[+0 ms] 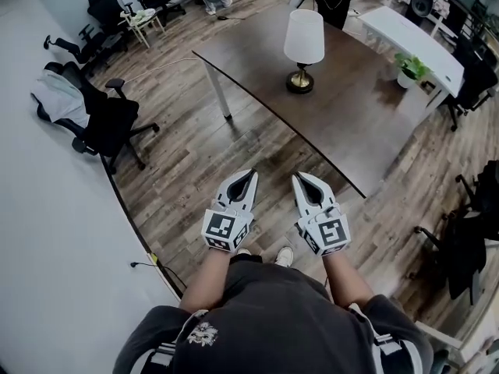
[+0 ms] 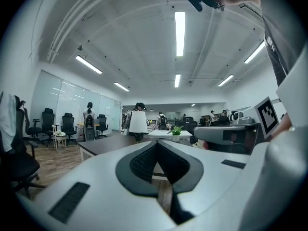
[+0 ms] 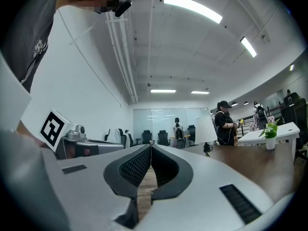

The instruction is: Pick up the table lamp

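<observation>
The table lamp, with a white shade and a brass base, stands upright on the dark brown table. It shows small and far off as the lamp in the left gripper view and as the lamp in the right gripper view. My left gripper and right gripper are held side by side over the wood floor, short of the table's near edge. Both are shut, tips touching, with nothing between them. They point level toward the table.
A white desk with a small potted plant stands behind the dark table. Black office chairs stand at the left by the white wall, more at the right. People stand at the far end of the room.
</observation>
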The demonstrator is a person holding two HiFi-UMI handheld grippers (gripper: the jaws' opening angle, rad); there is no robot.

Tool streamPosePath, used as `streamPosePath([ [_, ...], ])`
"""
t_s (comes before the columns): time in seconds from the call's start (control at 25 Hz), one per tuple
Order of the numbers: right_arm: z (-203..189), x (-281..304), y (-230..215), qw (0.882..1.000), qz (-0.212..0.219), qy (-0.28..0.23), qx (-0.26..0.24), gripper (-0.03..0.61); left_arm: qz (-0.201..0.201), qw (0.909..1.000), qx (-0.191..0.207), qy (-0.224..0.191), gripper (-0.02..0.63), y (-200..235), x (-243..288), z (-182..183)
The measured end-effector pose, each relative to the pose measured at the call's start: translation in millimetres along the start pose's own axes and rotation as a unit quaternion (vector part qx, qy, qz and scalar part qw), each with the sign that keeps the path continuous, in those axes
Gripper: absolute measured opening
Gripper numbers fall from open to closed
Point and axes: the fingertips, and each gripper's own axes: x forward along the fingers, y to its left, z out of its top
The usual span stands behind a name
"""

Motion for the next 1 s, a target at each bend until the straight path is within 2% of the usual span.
streamPosePath([
  [0.16, -0.6, 1.8, -12.8, 1.000, -0.009, -0.006, 0.012, 0.025, -0.011, 0.9998, -0.015, 0.003, 0.006, -5.4, 15.1, -4.9],
  [0.28, -2.7, 14.9, -18.0, 1.000, -0.013, -0.006, 0.019, 0.025, -0.006, 0.9994, -0.033, -0.007, 0.006, 7.6, 23.5, -4.6],
  [0.48, -0.8, 51.3, -24.9, 1.000, -0.023, -0.009, 0.014, 0.025, 0.010, 0.9995, -0.016, -0.024, 0.006, 47.4, 40.7, 3.4],
  [0.72, 6.8, 107.0, -46.0, 0.999, -0.049, -0.018, 0.000, 0.025, -0.021, 0.9994, -0.017, -0.020, 0.006, 96.6, 82.3, 11.1],
  [1.0, 1.5, 163.1, -67.4, 0.996, -0.093, -0.006, -0.012, 0.025, -0.064, 0.9977, 0.007, -0.020, 0.006, 139.2, 124.2, 16.4],
])
